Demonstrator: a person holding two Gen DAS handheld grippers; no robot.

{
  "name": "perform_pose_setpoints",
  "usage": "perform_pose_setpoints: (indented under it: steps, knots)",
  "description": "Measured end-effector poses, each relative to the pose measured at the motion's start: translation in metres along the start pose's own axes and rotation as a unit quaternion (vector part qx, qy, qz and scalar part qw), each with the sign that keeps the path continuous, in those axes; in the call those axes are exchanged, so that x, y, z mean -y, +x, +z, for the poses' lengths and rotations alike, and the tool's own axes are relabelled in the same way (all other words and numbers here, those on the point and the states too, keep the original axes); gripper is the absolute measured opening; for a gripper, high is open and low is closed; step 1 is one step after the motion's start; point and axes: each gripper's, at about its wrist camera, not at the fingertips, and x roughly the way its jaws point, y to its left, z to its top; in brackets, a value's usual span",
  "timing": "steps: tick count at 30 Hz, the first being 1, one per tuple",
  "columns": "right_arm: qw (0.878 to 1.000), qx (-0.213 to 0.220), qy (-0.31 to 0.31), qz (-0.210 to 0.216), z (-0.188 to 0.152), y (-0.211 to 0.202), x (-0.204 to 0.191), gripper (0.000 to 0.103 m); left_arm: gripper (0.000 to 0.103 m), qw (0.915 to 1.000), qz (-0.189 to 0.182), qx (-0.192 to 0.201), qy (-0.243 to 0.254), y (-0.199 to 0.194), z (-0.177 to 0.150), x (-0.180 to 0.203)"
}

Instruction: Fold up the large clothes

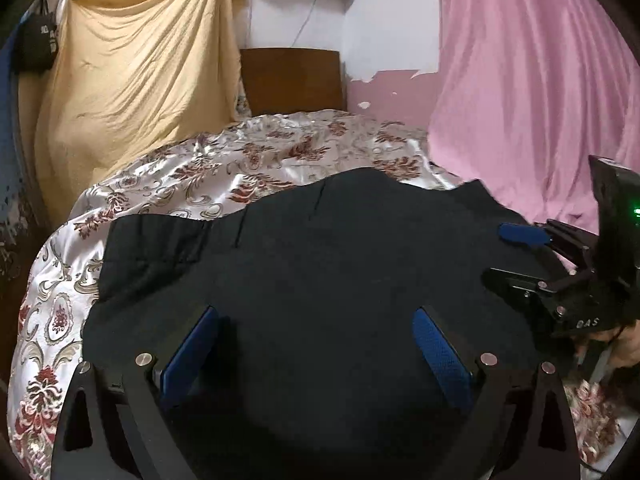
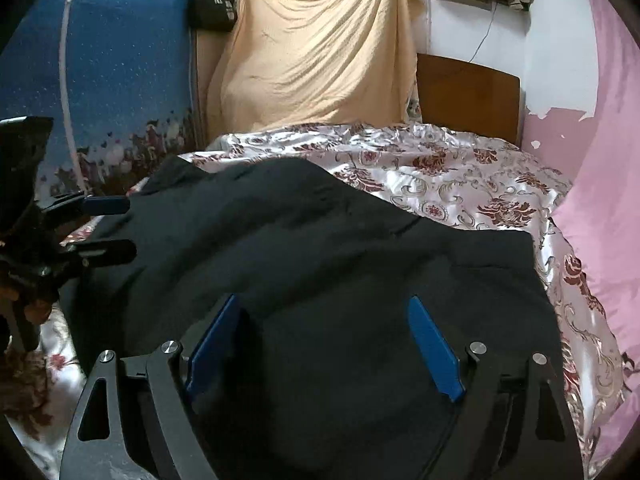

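Note:
A large black garment [image 1: 304,256] lies spread on a floral satin bedspread [image 1: 168,184]; it also shows in the right wrist view [image 2: 320,248]. My left gripper [image 1: 316,316] is open, its blue pads [image 1: 192,352] wide apart just above the garment's near part. My right gripper [image 2: 324,308] is open too, hovering over the garment's near edge. Each gripper shows in the other's view: the right one at the garment's right side [image 1: 508,252], the left one at its left side [image 2: 128,228], both with fingers apart and empty.
A wooden headboard [image 1: 292,80] stands at the far end of the bed. A yellow sheet [image 1: 132,80] hangs at the left, a pink sheet [image 1: 532,80] at the right. A blue starry panel [image 2: 120,80] and a black bag [image 2: 212,4] are on the left wall.

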Motion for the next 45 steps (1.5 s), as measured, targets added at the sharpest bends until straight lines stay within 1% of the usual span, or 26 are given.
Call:
perform_pose_setpoints:
  steps: [3, 6, 11, 12, 17, 21, 26, 38, 45]
  knots:
    - [1.000, 0.003, -0.002, -0.008, 0.010, 0.020, 0.006, 0.082, 0.098, 0.9998, 0.017, 0.006, -0.009, 0.024, 0.012, -0.009]
    - [1.000, -0.003, -0.009, -0.018, 0.021, 0.042, 0.013, 0.082, 0.098, 0.9992, 0.038, -0.003, -0.013, 0.047, 0.022, -0.016]
    - [0.999, -0.020, -0.004, -0.040, 0.032, 0.072, 0.034, 0.082, 0.100, 0.9970, 0.053, -0.025, -0.052, 0.074, 0.029, -0.045]
    - [0.999, -0.023, 0.000, -0.043, 0.033, 0.075, 0.037, 0.082, 0.100, 0.9958, 0.053, -0.032, -0.067, 0.081, 0.031, -0.056]
    - [0.997, -0.042, 0.041, -0.043, 0.032, 0.101, 0.065, 0.082, 0.100, 0.9900, 0.044, -0.049, -0.125, 0.100, 0.026, -0.088]
    - [0.997, -0.051, 0.056, -0.030, 0.025, 0.118, 0.073, 0.082, 0.102, 0.9868, 0.023, -0.060, -0.148, 0.113, 0.019, -0.097]
    - [0.995, -0.063, 0.083, -0.007, 0.017, 0.132, 0.081, 0.086, 0.103, 0.9825, 0.000, -0.061, -0.176, 0.125, 0.013, -0.105]
    - [0.988, -0.066, 0.133, 0.033, 0.006, 0.157, 0.098, 0.090, 0.103, 0.9789, -0.010, -0.045, -0.199, 0.141, 0.008, -0.113]
    - [0.987, -0.066, 0.140, 0.040, 0.004, 0.163, 0.101, 0.090, 0.103, 0.9793, -0.004, -0.044, -0.197, 0.145, 0.007, -0.113]
